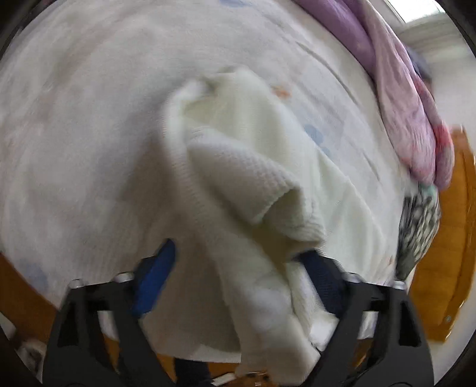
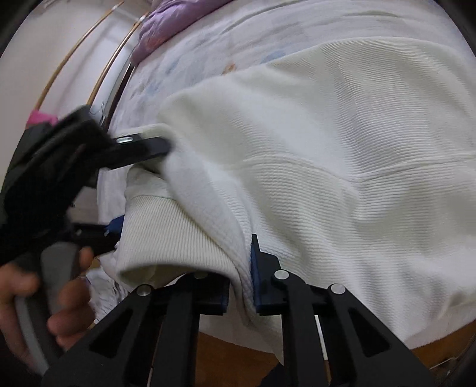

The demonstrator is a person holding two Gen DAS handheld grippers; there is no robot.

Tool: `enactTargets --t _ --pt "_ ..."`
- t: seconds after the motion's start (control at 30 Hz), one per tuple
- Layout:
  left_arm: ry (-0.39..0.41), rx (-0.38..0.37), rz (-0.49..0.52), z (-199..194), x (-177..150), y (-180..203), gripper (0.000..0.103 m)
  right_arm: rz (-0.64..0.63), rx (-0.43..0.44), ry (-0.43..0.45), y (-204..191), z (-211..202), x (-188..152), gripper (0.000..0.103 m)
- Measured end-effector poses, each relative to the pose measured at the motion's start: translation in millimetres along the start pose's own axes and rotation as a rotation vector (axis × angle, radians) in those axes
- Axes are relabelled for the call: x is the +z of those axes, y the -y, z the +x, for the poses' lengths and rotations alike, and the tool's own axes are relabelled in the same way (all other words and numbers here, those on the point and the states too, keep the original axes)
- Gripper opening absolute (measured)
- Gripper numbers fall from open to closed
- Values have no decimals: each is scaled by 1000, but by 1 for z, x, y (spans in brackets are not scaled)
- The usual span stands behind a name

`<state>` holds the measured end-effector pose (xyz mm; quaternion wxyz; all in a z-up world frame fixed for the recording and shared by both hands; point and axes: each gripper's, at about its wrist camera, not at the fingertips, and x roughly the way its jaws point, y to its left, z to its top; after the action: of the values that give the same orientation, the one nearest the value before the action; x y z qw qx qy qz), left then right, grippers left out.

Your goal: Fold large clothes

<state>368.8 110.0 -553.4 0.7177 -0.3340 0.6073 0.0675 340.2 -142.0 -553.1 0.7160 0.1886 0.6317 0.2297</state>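
Note:
A white knit sweater lies on a bed with a pale printed sheet. My right gripper is shut on a fold of the sweater beside its ribbed cuff. In the left wrist view the sweater drapes between the jaws of my left gripper, which stand wide apart with cloth hanging over the right finger. The left gripper also shows in the right wrist view, at the sweater's left edge, held by a hand.
A purple and pink quilt is heaped at the bed's far side, also in the right wrist view. A black-and-white patterned cloth hangs at the right edge. The orange wooden bed frame borders the mattress.

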Motion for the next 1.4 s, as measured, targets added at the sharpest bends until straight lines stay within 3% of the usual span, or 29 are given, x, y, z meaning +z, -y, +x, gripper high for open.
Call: enactTargets --t 0.1,0.13,0.3,0.43,0.63,0.77,0.87,0.93,1.0,1.17,1.27,1.33,1.4 --pt "24 33 241 1 -4 68 24 77 12 47 17 -25 4 10" --pt "37 23 295 1 -7 84 21 104 16 65 23 -33 6 10" --pt "62 -73 503 -3 -37 176 15 217 -35 202 70 -93 12 10" --pt "0 -151 657 22 -78 252 14 324 -110 275 112 -124 4 9" --pt "-113 -202 788 64 -127 303 13 532 -129 317 165 -139 -32 5" --pt "-215 -201 854 95 -155 312 13 647 -101 286 193 -122 -57 5" --pt "-227 -217 803 99 -157 302 17 640 -74 286 202 -118 -50 6" --pt "-198 -231 715 90 -145 286 56 614 -56 280 199 -117 -47 12" --pt "-115 -224 607 77 -127 263 68 632 -57 260 205 -122 -46 22" --pt "-34 -117 381 66 -85 197 72 651 -148 270 222 -152 -49 46" --pt "-59 -11 295 81 -73 163 72 558 -236 325 221 -174 -26 57" --pt "-79 -8 238 86 -70 146 72 484 -244 337 220 -175 -5 59" --pt "-111 -4 192 94 -72 131 72 431 -200 324 222 -165 21 62"
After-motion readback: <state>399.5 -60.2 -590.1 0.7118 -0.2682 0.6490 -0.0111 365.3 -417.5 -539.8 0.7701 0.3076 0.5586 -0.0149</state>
